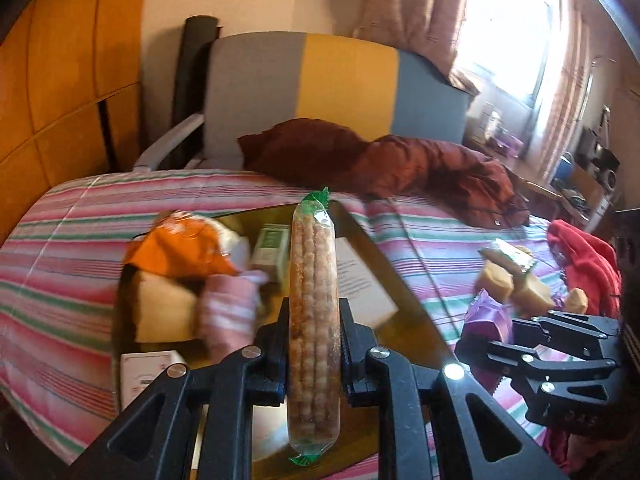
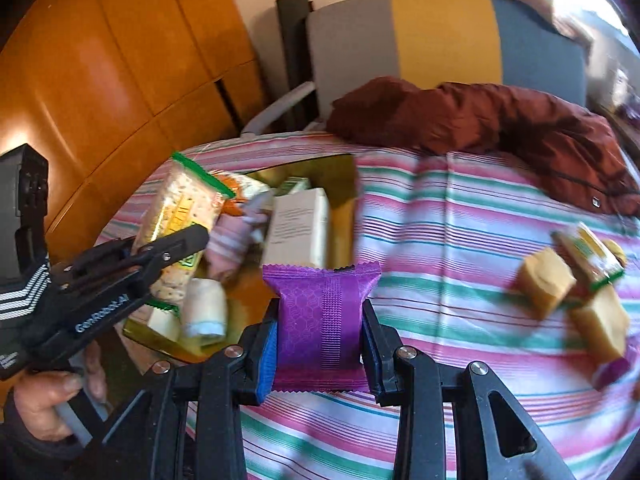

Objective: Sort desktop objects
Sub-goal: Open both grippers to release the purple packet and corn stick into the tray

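Hand-held grippers: two, the left hand-held gripper [image 1: 314, 354] and the right hand-held gripper [image 2: 320, 330].
Cracker packs in clear wrap with green ends: two, one cracker pack [image 1: 314, 308] and a second cracker pack [image 2: 588, 256] near the bed's right edge.
Purple packets: one purple packet [image 2: 322, 320] counted for certain; a blurred purple scrap [image 2: 610, 368] at the right edge may be another.
Tan blocks: two clear in the right wrist view, tan block [image 2: 544, 280] and lower tan block [image 2: 604, 324].
Trays: one gold tray [image 2: 340, 172].
White boxes on tray: one white box [image 2: 298, 228].
Pink striped rolls: one pink striped roll [image 1: 228, 312].
Orange bags: one orange bag [image 1: 180, 248].
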Available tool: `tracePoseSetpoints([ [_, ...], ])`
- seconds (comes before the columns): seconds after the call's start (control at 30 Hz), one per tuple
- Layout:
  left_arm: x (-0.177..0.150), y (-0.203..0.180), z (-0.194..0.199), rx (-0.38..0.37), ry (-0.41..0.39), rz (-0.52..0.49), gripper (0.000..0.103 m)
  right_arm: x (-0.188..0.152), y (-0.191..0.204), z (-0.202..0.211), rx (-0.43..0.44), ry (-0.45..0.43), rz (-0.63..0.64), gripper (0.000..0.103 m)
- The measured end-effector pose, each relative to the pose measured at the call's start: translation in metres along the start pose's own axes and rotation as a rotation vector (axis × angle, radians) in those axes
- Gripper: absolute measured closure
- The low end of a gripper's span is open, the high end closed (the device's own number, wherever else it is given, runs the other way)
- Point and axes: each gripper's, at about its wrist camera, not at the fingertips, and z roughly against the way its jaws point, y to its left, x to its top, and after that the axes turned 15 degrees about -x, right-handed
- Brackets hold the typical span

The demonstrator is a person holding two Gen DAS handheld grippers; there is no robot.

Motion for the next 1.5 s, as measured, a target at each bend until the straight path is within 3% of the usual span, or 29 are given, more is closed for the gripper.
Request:
tracePoseSetpoints([
  [0.37,-0.002,0.032,0.005,0.049,-0.013,0.064,0.084,0.014,0.045,-0.013,0.048,0.008,0.059,0.067],
  [0.73,-0.006,0.041,0.007,0.079,-0.013,0.087,0.053,0.017,0.065,-0.03,0.081,0.045,0.046,0.064],
  [0.9,-0.008,0.04,0.011,0.11,-0.012,0.083,0.052,0.009,0.068,-0.035,0.082,0.069,0.049,0.061],
  [1.07,-0.007,0.038,0.021,0.143,-0.037,0.071,0.051,0.005,0.068,-0.03,0.068,0.048,0.05,0.044],
  [1.5,-0.007,0.032,0.038,0.159,-0.066,0.096,0.051,0.001,0.053,-0.011,0.002,0.002,0.024,0.036],
])
